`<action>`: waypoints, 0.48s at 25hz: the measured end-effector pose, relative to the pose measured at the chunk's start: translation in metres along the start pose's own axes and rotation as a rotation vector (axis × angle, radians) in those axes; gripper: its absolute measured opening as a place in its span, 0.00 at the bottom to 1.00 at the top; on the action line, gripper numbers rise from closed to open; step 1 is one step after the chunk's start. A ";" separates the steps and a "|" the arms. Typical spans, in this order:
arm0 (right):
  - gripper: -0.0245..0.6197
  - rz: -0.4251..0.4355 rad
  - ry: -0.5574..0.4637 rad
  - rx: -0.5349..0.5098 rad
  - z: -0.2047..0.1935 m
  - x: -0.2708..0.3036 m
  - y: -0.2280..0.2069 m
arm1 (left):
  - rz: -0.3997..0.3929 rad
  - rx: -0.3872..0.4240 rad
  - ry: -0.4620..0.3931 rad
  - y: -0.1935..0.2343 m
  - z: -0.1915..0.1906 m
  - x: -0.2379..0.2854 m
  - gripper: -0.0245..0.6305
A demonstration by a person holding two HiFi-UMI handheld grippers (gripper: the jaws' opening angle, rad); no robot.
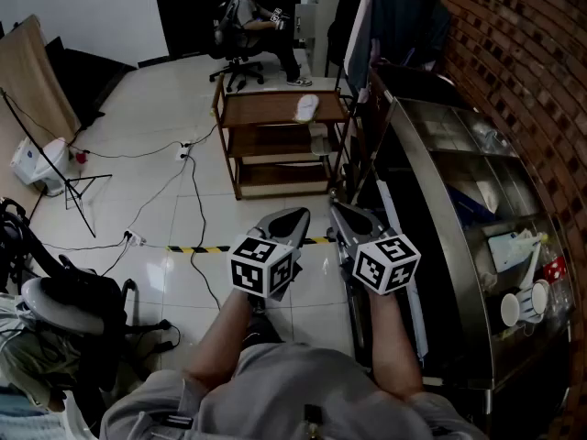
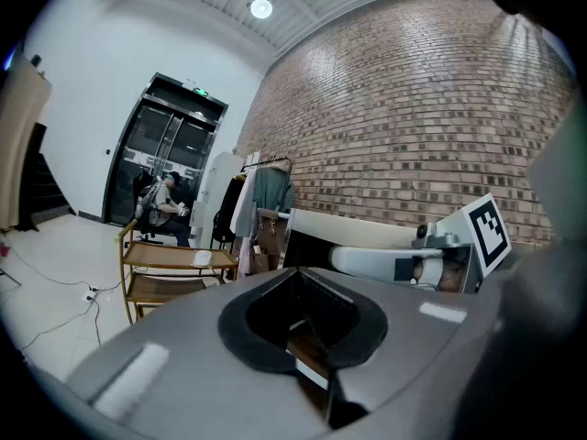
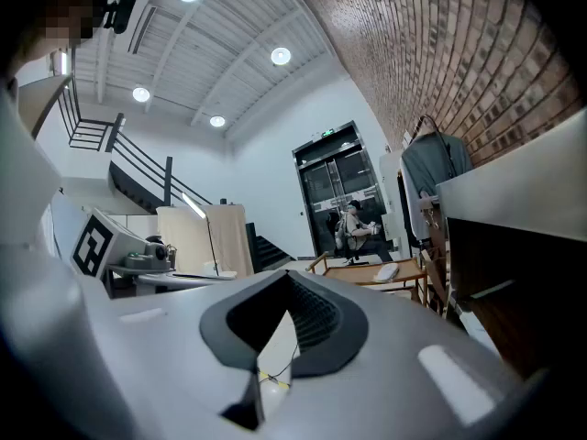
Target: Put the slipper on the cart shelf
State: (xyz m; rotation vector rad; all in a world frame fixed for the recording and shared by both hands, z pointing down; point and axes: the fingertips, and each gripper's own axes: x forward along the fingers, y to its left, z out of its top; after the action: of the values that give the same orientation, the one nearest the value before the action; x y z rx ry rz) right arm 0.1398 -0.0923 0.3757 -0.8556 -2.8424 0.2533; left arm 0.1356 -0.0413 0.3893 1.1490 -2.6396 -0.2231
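A white tiled floor (image 1: 165, 218) stretches beside a brick wall (image 1: 523, 53) to a 3-tier wooden cart (image 1: 266, 110), where a pale slipper (image 1: 306, 106) lies on the top shelf, near its right end. In the foreground, well apart from the cart, the left gripper (image 1: 295, 216) and right gripper (image 1: 339, 211) point level, side by side. The jaws of both are pressed together, with nothing between them.

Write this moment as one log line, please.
slipper: on cart top shelf | left gripper: jaws shut, empty | right gripper: jaws shut, empty | both far from cart
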 end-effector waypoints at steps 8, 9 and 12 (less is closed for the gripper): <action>0.04 -0.015 0.018 0.008 0.001 0.047 -0.024 | -0.010 -0.008 0.001 0.044 0.012 0.032 0.05; 0.04 -0.018 0.020 0.008 0.002 0.055 -0.029 | -0.012 -0.010 0.001 0.051 0.014 0.037 0.05; 0.04 -0.030 0.025 0.002 0.009 0.082 -0.042 | -0.021 -0.015 0.001 0.076 0.023 0.055 0.05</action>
State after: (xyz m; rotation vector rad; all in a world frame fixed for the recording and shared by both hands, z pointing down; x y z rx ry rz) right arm 0.0487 -0.0819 0.3843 -0.8093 -2.8293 0.2403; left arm 0.0396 -0.0292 0.3945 1.1727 -2.6212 -0.2455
